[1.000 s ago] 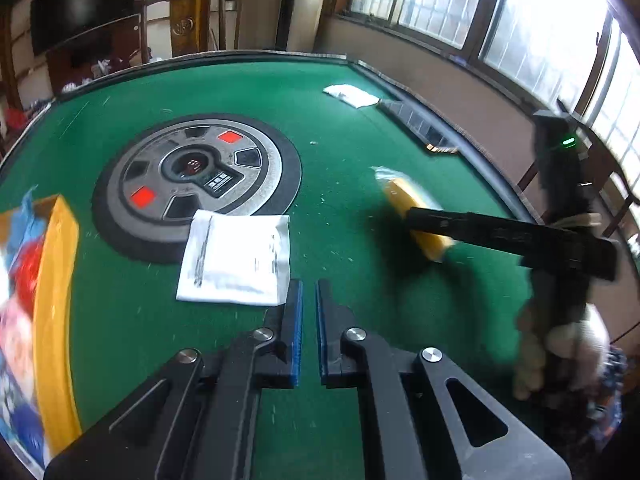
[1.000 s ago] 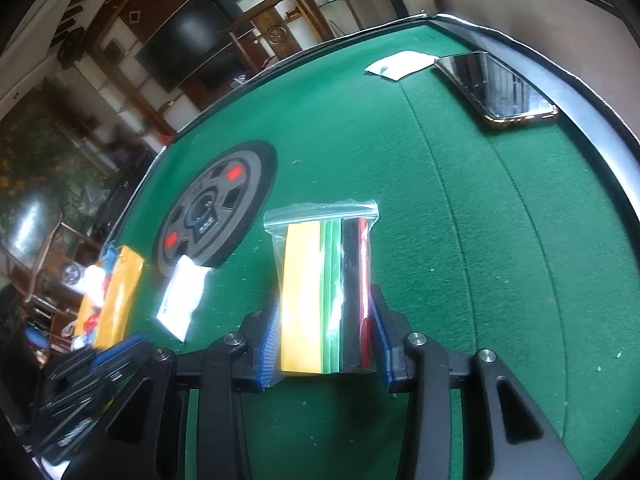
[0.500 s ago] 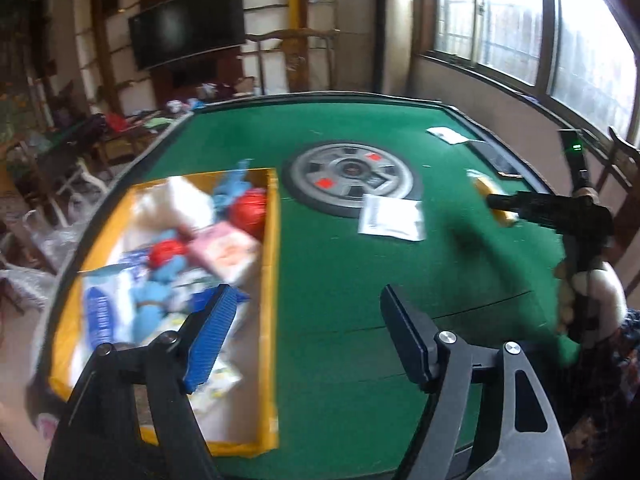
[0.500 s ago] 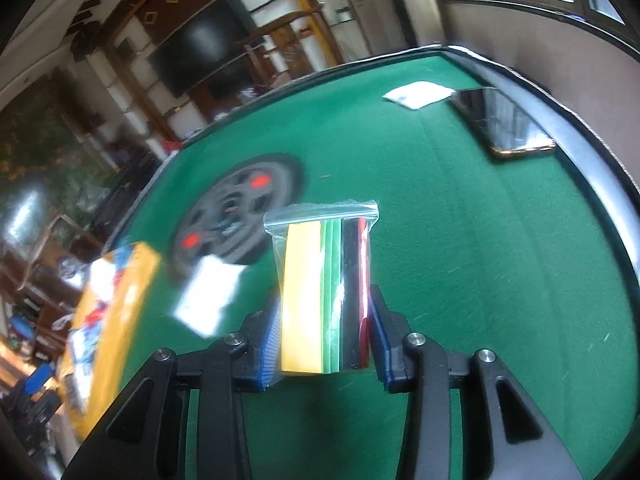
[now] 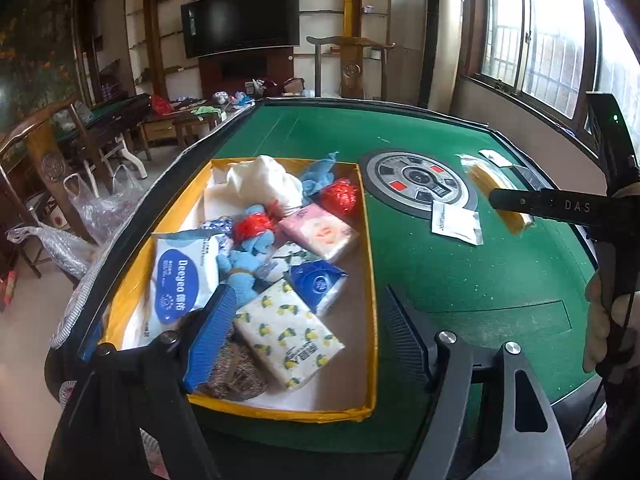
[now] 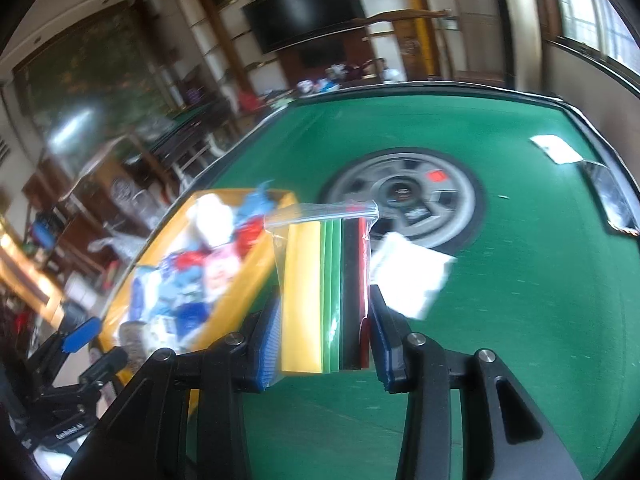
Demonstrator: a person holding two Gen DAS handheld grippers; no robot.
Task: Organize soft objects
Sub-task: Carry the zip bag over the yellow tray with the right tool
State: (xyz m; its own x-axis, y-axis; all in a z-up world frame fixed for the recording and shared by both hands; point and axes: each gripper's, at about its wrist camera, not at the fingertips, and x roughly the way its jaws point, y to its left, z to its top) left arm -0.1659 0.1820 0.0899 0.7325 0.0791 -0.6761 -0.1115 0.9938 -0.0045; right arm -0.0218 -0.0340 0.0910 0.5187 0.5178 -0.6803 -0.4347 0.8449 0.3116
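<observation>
Carrying step, most likely. Right tongs (image 6: pixel 324 344) clamped on the clear bag of coloured strips (image 6: pixel 324 288), lifted above the green desk (image 6: pixel 520 320). Left tongs (image 5: pixel 304 328) apart, empty, above the yellow box (image 5: pixel 370 280). Next: probably bringing the bag leftward over that box, then releasing.

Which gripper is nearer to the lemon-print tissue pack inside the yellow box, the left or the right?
Left. The left gripper hangs open directly over the lemon-print tissue pack; the right gripper, holding a zip bag, is off beside the box.
</observation>
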